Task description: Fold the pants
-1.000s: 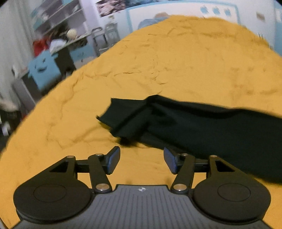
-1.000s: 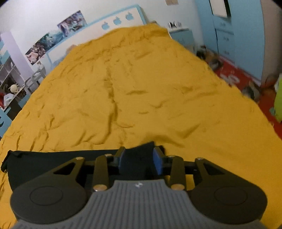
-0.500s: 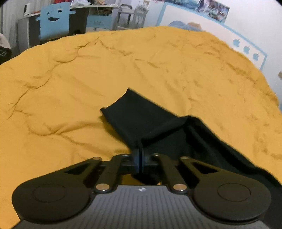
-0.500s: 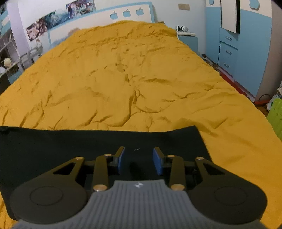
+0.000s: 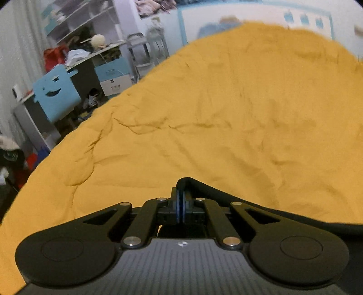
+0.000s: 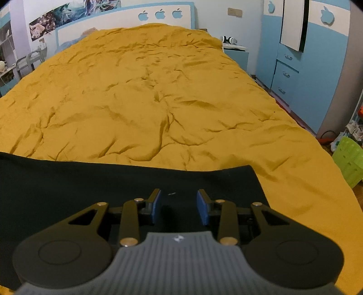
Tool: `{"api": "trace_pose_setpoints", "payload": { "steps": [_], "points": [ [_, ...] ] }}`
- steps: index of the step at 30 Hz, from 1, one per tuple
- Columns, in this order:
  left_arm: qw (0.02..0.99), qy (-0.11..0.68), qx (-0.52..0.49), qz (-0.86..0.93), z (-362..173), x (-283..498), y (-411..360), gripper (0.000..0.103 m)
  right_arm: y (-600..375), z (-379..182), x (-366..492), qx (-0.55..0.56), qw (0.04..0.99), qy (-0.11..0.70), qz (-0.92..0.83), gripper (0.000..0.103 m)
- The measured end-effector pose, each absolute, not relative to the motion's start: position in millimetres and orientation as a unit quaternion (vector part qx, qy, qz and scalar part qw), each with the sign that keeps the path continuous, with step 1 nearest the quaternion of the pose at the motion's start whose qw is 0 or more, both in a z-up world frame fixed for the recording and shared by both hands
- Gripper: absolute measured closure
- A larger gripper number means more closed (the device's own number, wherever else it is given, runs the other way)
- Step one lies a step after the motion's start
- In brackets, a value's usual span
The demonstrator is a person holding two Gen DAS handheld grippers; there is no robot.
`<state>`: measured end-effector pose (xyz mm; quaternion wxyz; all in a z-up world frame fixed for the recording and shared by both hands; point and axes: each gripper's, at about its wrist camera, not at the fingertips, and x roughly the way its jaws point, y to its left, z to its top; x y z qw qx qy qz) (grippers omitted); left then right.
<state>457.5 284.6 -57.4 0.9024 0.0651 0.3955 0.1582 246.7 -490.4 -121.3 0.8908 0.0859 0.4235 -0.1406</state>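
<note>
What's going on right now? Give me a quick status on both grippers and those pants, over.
Left gripper shut on black fabric pants, edge lifted. Right gripper open, fingers over the pants lying flat on the orange bedspread. Nothing in the way.

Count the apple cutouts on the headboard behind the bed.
3, in a row along the top of the headboard: left, middle, right. None appear hidden.

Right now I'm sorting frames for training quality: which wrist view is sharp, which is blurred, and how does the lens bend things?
Left wrist view: background smeared, the yellow bedspread soft, the headboard blurred; only the left gripper, shut on the black pants, is crisp. Right wrist view: sharp throughout, bedspread wrinkles clear, right gripper open over the pants. Both: fisheye bowing, dark corners.
</note>
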Motion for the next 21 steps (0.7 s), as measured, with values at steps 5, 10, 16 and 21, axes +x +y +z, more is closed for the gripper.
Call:
{"api": "trace_pose_setpoints", "payload": {
  "steps": [5, 10, 16, 21],
  "points": [
    [0.871, 0.445, 0.097, 0.186, -91, 481, 283, 0.084, -488, -116, 246, 0.083, 0.893, 0.419, -0.143, 0.072],
    [0.892, 0.393, 0.013, 0.223, -67, 447, 307, 0.074, -481, -115, 247, 0.070, 0.898, 0.414, -0.135, 0.072],
    [0.892, 0.380, -0.176, 0.171, -50, 382, 336, 0.071, -464, -117, 246, 0.089, 0.905, 0.403, -0.108, 0.072],
    [0.872, 0.374, -0.275, 0.157, -79, 358, 344, 0.071, -444, -121, 243, 0.100, 0.901, 0.415, -0.080, 0.072]
  ]
}}
